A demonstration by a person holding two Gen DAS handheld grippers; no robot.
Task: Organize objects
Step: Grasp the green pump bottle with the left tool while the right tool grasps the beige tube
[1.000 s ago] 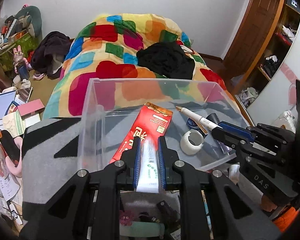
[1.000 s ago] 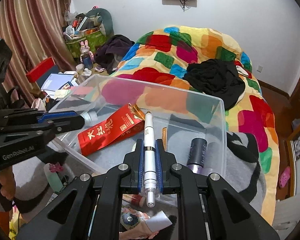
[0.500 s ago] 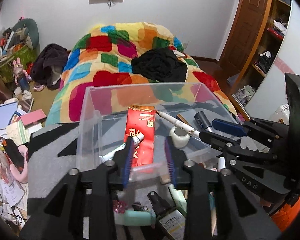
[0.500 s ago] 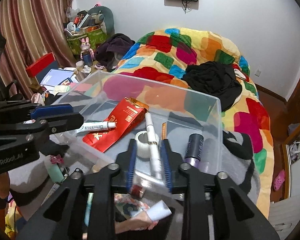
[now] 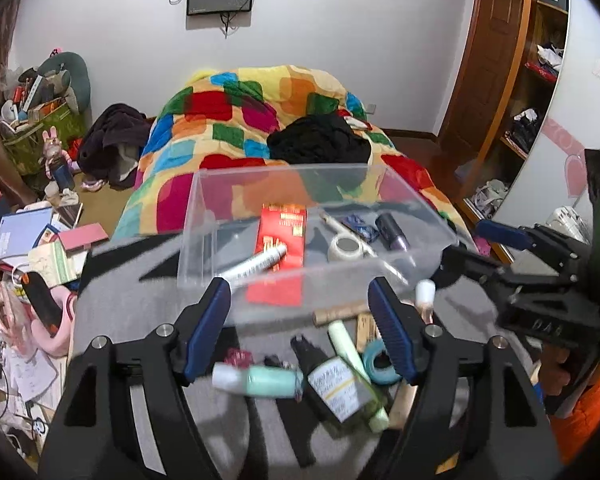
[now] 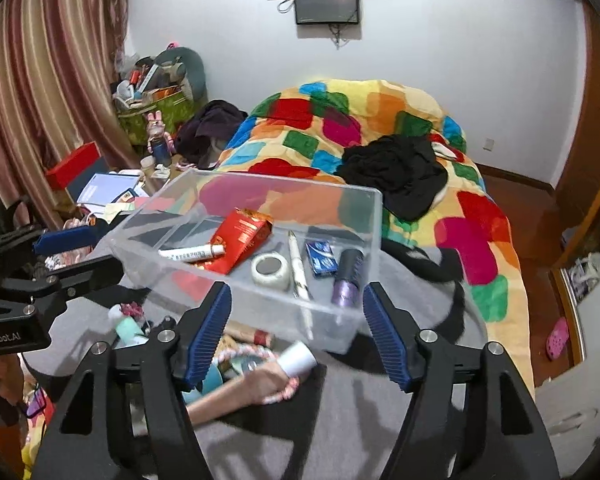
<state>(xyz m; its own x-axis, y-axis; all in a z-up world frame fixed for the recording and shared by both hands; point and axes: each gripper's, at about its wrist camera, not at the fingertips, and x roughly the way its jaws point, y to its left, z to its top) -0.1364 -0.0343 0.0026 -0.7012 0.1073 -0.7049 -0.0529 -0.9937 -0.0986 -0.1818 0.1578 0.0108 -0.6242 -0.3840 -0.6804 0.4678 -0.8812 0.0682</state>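
Observation:
A clear plastic box (image 5: 204, 216) (image 6: 376, 208) stands on a grey cloth. In it lie a red packet (image 5: 282, 236) (image 6: 242, 234), a white tube (image 5: 256, 266) (image 6: 192, 254), a tape roll (image 5: 345, 246) (image 6: 271, 268), a white pen (image 6: 298, 264), a blue packet (image 6: 320, 258) and a purple-capped cylinder (image 5: 392, 230) (image 6: 348, 278). My left gripper (image 5: 300, 328) is open and empty, just short of the box's near wall. My right gripper (image 6: 296, 330) is open and empty, at the box's near side.
Loose items lie in front of the box: a mint bottle (image 5: 260, 380), a dark labelled bottle (image 5: 332, 380), a teal tape ring (image 5: 378, 362), a white tube (image 6: 298, 356). A colourful quilt (image 5: 260, 120) covers the bed behind. Clutter fills the floor at the left (image 5: 40, 240).
Both grippers opened and drew back from the box. The left let go of the white tube and the right let go of the white pen; both now lie in the box.

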